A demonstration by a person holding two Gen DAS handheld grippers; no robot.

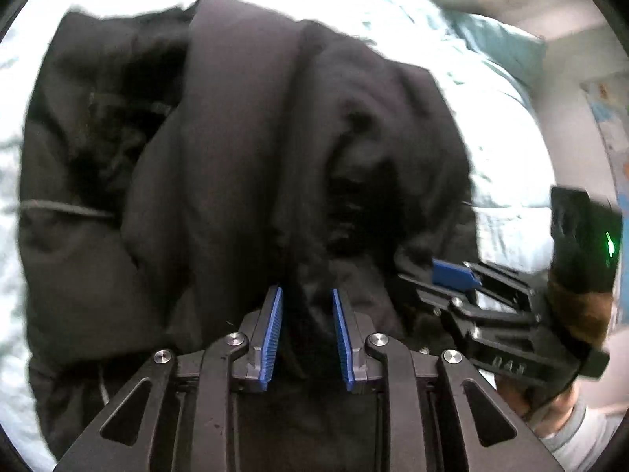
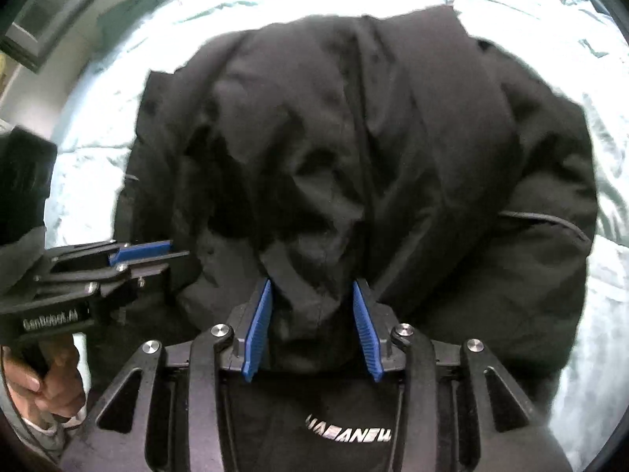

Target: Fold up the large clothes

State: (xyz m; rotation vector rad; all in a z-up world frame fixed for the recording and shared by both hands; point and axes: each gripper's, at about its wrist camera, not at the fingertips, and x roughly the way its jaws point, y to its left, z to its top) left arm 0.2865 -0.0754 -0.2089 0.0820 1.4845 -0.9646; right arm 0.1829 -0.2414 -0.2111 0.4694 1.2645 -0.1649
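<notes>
Black jacket [image 1: 243, 149] lies bunched on the pale-sheeted bed [image 1: 507, 181] (folds everywhere). Left tool [image 1: 307, 338] and right tool [image 2: 312, 326] both hover spread at its near edge, fabric between the fingers, nothing pinched.

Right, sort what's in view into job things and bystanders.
Job: black jacket, left gripper, right gripper.
Bystanders: pale bedspread beneath the jacket, teal pillow, poster on the wall.

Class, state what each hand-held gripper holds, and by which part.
Neither visibly clamps anything: left hand-held gripper and right hand-held gripper are open against the black jacket's near edge.
</notes>
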